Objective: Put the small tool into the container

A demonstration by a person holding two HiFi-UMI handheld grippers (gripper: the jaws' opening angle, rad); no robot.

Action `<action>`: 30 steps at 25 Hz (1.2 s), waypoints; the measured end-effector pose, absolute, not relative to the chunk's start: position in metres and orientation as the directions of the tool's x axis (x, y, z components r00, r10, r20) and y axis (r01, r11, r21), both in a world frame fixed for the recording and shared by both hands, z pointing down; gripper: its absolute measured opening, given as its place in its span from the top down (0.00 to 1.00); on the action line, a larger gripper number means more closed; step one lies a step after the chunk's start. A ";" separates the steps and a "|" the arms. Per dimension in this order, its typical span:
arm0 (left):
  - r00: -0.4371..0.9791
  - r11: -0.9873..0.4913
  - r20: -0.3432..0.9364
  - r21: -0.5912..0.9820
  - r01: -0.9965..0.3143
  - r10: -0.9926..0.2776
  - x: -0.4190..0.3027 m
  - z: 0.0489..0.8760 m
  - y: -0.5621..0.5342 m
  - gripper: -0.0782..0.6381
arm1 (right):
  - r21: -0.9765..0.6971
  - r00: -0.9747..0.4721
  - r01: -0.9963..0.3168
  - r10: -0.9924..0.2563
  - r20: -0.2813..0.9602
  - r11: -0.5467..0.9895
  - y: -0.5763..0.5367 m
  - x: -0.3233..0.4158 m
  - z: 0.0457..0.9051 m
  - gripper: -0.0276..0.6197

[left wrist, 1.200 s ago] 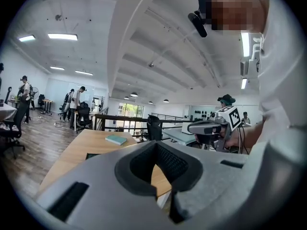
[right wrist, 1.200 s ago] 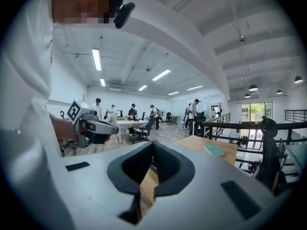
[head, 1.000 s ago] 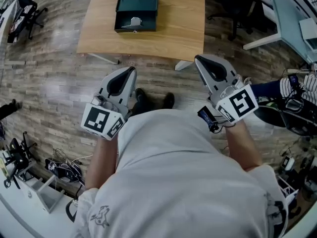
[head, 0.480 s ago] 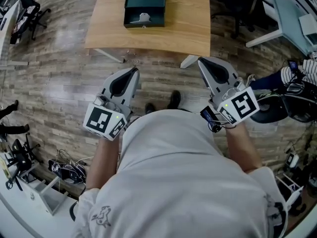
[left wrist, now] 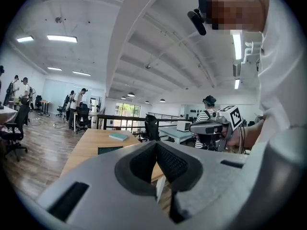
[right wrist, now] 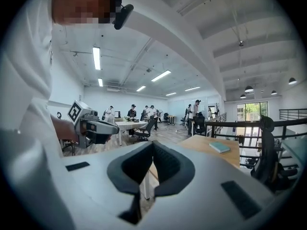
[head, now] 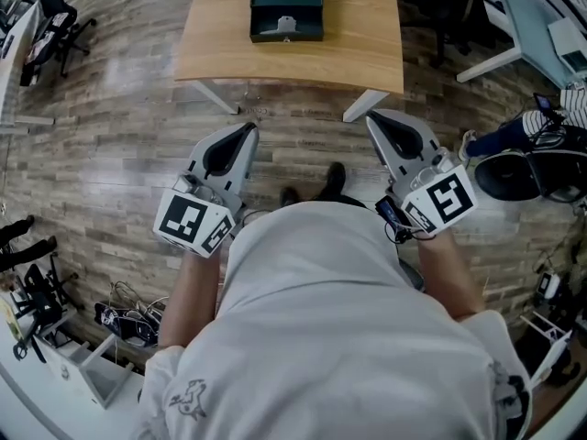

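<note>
A dark green container [head: 286,9] sits on a wooden table [head: 358,49] at the top of the head view. A small pale tool [head: 285,25] lies within its outline, by the near wall. I hold both grippers level over the plank floor, well short of the table. My left gripper [head: 246,129] is shut and holds nothing. My right gripper [head: 371,117] is shut and holds nothing too. In the left gripper view the closed tips [left wrist: 156,144] point at the table, where the container [left wrist: 109,150] shows as a dark flat shape. The right gripper view shows its tips [right wrist: 152,144] meeting.
A teal book [left wrist: 118,136] lies farther back on the table. A black office chair [head: 445,7] and a white desk [head: 537,26] stand at the upper right. A black round base with cables [head: 514,177] is to my right. Clutter and wires [head: 119,319] lie at the lower left. Several people stand far off.
The table and container have slid right and slightly up in the head view while the person steps across the floor. Both grippers stay shut in the same pose.
</note>
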State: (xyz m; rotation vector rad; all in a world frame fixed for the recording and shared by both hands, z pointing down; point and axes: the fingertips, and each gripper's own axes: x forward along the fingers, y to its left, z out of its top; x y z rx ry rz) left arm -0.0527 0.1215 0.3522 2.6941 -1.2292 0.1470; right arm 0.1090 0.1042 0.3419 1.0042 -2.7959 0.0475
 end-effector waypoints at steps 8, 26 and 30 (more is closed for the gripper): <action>0.677 -0.667 0.135 0.117 -0.736 -0.724 -0.076 0.349 0.144 0.88 | 0.053 -0.748 -0.642 -0.639 0.181 0.765 0.140 0.079 0.343 0.95; 0.686 -0.674 0.123 0.131 -0.727 -0.717 -0.081 0.353 0.162 0.88 | 0.046 -0.740 -0.655 -0.653 0.164 0.754 0.172 0.064 0.345 0.95; 0.692 -0.679 0.125 0.129 -0.722 -0.711 -0.078 0.353 0.159 0.88 | 0.038 -0.744 -0.651 -0.647 0.165 0.758 0.173 0.063 0.347 0.95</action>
